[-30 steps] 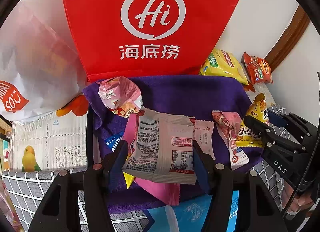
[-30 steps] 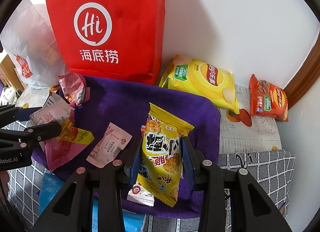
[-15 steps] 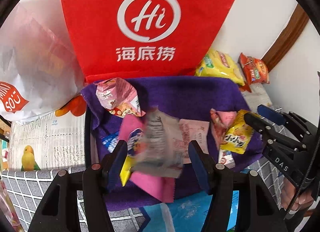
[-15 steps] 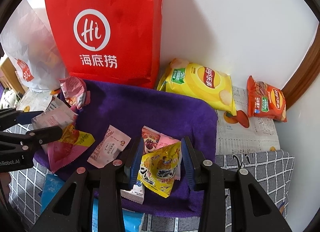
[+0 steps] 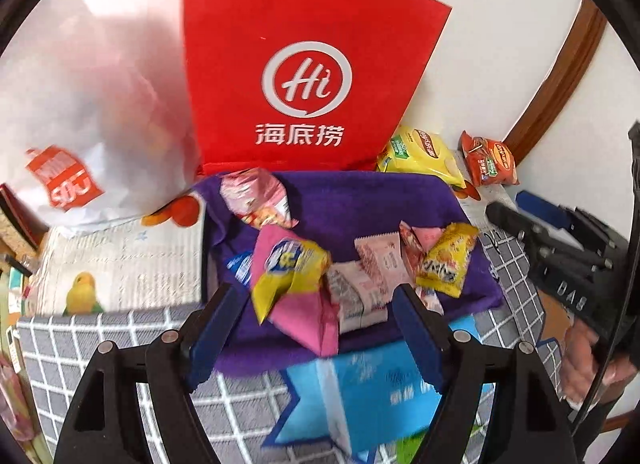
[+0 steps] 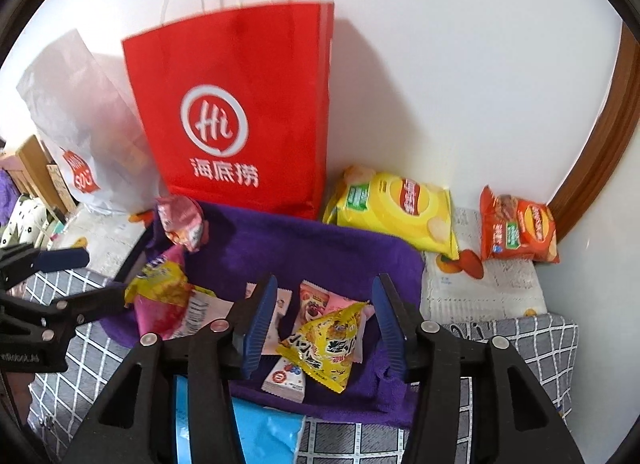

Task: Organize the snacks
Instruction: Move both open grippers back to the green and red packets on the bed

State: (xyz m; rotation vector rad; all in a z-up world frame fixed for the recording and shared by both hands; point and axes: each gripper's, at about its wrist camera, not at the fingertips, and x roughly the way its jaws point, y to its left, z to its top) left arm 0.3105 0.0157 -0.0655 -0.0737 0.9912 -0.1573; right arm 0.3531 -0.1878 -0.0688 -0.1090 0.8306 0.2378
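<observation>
So the biggest thing around is the red paper bag (image 6: 236, 120) standing upright against the wall at the back edge of the purple towel (image 6: 312, 248), with a white plastic bag (image 6: 76, 132) slumped beside it on the left. The towel is spread over a grey checked cloth (image 6: 520, 348) and carries most of the snacks.

Off the towel, on the printed paper by its back right corner, a big yellow chip bag (image 6: 396, 208) lies flat, and an orange chip bag (image 6: 516, 224) sits near the wall corner, a bit apart from it.

On the towel it's two loose heaps. Near the left edge: a pink packet (image 5: 308, 316) with a yellow packet (image 5: 292, 268) on top and a white wrapper (image 5: 356, 296) against them, plus a crumpled pink bag (image 5: 256, 196) near the back left corner. Near the front edge, right of middle: a small yellow snack bag (image 6: 324, 344) lying over a couple of little pink and white sachets.

Both grippers look freshly emptied. The left gripper (image 5: 316, 328) has its jaws opening, hanging above the left heap, nothing pinched. The right gripper (image 6: 324, 328) is opening too, the yellow bag lying loose on the towel below it.

My read: we're between a drop and the next pick. Next move probably means choosing one packet, coming down straddling it cleanly and not snagging the neighbours or the towel, since they overlap.
</observation>
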